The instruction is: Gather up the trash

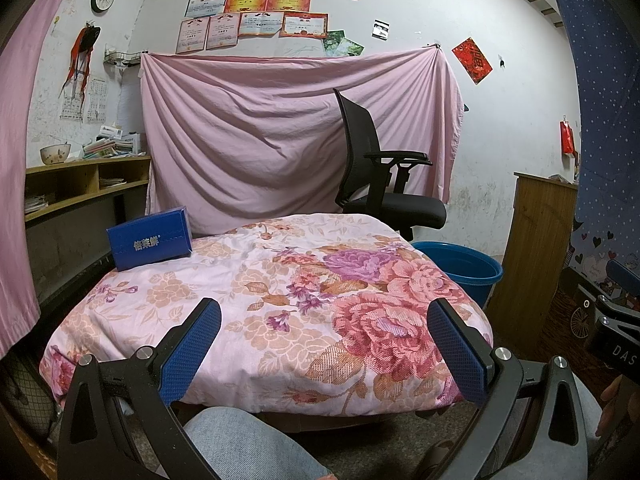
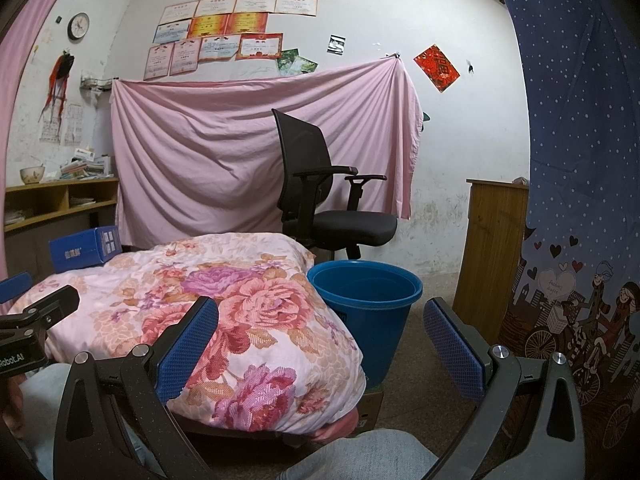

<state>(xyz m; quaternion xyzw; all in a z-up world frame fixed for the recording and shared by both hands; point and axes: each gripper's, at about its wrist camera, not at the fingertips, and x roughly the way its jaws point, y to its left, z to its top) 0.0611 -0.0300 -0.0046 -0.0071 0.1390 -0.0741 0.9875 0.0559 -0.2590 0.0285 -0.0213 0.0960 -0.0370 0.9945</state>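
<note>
1. What lies under the flowered quilt (image 1: pixel 280 300) cannot be made out; the cloth covers the whole raised surface and hangs over its near edge. The blue bucket (image 2: pixel 366 304) is half hidden behind the quilt's far right corner in the left wrist view, and its inside is too dark to read in either view.
2. A person's knee in grey-blue denim (image 1: pixel 248 440) fills the bottom of the left wrist view and is cut off by the frame. Part of a hand (image 1: pixel 616 404) shows at the right edge, mostly out of view.
3. The only loose item on the quilt is a blue box (image 1: pixel 150 242) with white lettering, at the far left corner, tipped back a little. It sits well ahead and to the left of the left gripper (image 1: pixel 324 316), with bare quilt between. From the right wrist view the box (image 2: pixel 86 250) is far off to the left of the right gripper (image 2: pixel 320 316).
4. The bucket stands on the floor just beside the quilt's right edge, directly ahead of the right gripper.
5. Both grippers are held low and level near the quilt's near edge, side by side, pointing toward the black office chair (image 1: pixel 384 172) and the pink sheet (image 1: pixel 248 132) on the wall. Each has its blue-padded fingers spread wide, gripping nothing.
</note>
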